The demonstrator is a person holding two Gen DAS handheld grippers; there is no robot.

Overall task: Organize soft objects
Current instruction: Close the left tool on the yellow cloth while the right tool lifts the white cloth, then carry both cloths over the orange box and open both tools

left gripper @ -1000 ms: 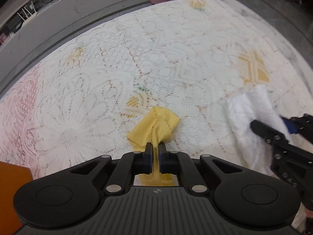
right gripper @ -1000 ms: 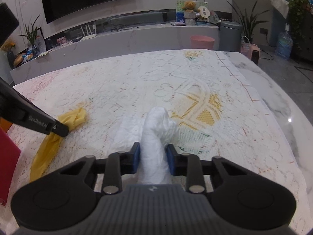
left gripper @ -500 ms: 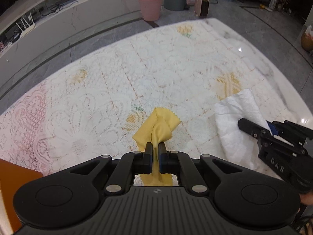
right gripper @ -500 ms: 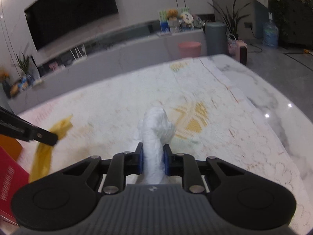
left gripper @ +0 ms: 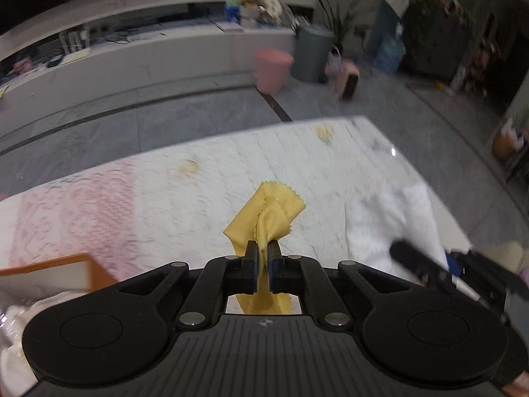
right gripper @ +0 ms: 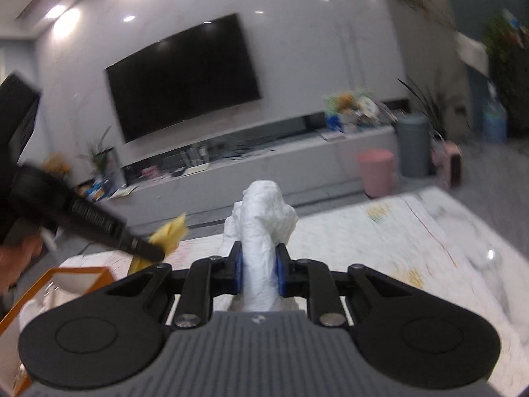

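right tongs (right gripper: 259,262) clamp white cloth (right gripper: 261,228) | left tongs (right gripper: 155,251) pinch yellow cloth (right gripper: 170,233)

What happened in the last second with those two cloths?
Both were lifted off the lace tablecloth toward the orange box at left. The left gripper stays shut on the yellow cloth, the right gripper on the white cloth.

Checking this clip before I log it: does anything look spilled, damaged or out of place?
Nothing stands out. The left gripper pinches the yellow cloth, and the right gripper pinches the white cloth. Both cloths look intact. An orange-rimmed box sits at the left. The frames are motion-blurred.
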